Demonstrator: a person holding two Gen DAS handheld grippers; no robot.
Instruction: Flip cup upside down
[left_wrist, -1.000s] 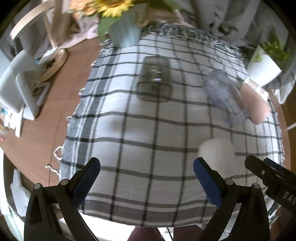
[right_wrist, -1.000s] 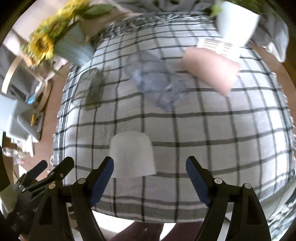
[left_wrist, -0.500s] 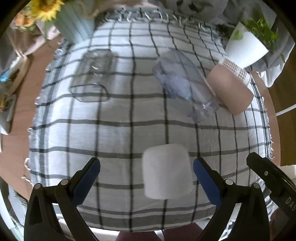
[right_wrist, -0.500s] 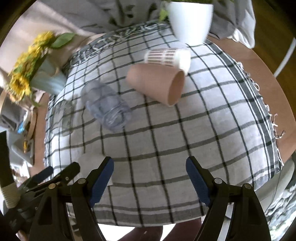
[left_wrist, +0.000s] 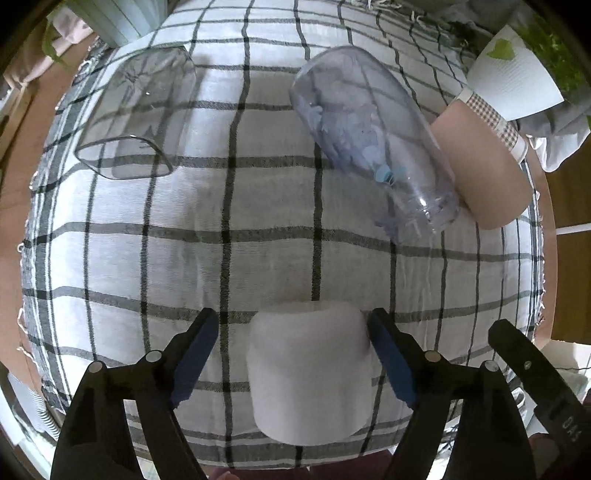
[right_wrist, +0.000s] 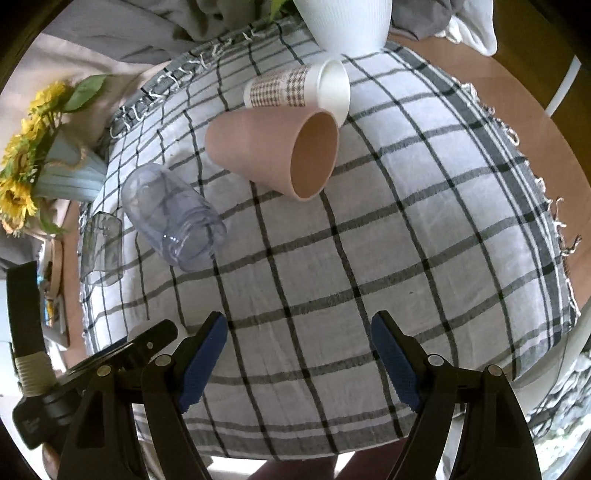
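Five cups (left_wrist: 310, 373), one vase (right_wrist: 70, 175), one planter (right_wrist: 347, 22)

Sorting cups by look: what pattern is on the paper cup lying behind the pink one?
A brown-and-white houndstooth band on the white paper cup, clearest in the right wrist view.

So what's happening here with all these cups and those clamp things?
A person holds a two-finger gripper in each hand over a checked tablecloth. The left gripper is open, its fingers on either side of a white cup standing upside down near the table's front edge. The right gripper is open and holds nothing. Further back, a pink cup, a patterned paper cup, a bluish clear jar and a clear glass lie on their sides.
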